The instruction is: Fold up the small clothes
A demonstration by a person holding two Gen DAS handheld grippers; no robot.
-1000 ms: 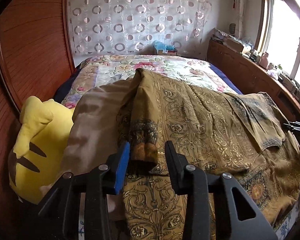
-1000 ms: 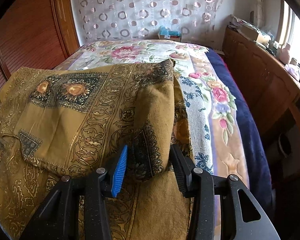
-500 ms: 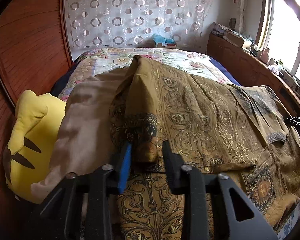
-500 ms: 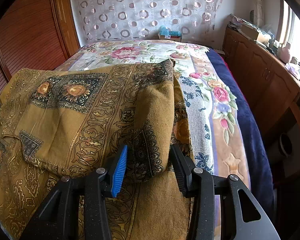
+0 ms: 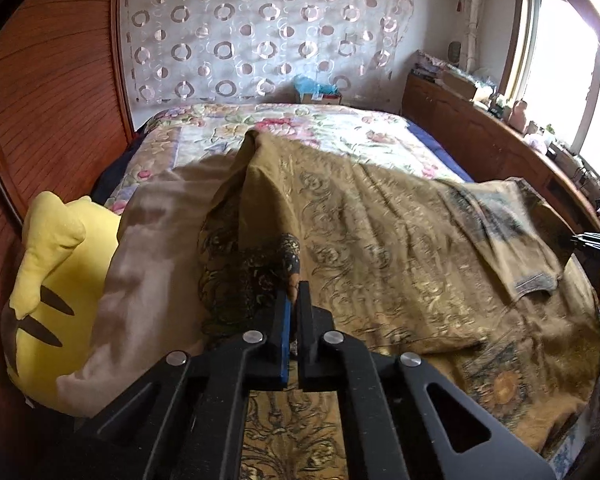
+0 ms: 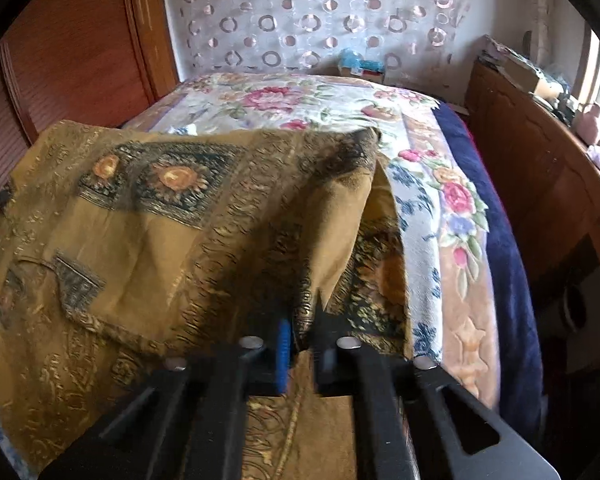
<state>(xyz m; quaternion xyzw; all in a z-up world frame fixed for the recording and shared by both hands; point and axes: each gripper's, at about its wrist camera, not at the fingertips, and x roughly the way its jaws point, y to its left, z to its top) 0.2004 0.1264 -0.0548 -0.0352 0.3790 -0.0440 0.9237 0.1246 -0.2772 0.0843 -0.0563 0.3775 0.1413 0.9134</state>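
Where the golden garment (image 5: 380, 248) bunches, both grippers' fingers (image 5: 305, 300) (image 6: 328, 328) clamped tight on its folded edges.

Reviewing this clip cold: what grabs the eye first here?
The big mustard-gold patterned garment spread across the floral bed, with the left hand-held gripper and the right hand-held gripper each pinched shut on a raised fold near its edge. Next, the bright yellow plush toy beside the wooden wall, at the garment's left.

- Right gripper (image 6: 300, 330) pinches a fold of the garment (image 6: 148, 216).
- Garment lies on the bed (image 6: 432, 184), over its left side.
- Cabinet (image 6: 540, 184) stands right of the bed.
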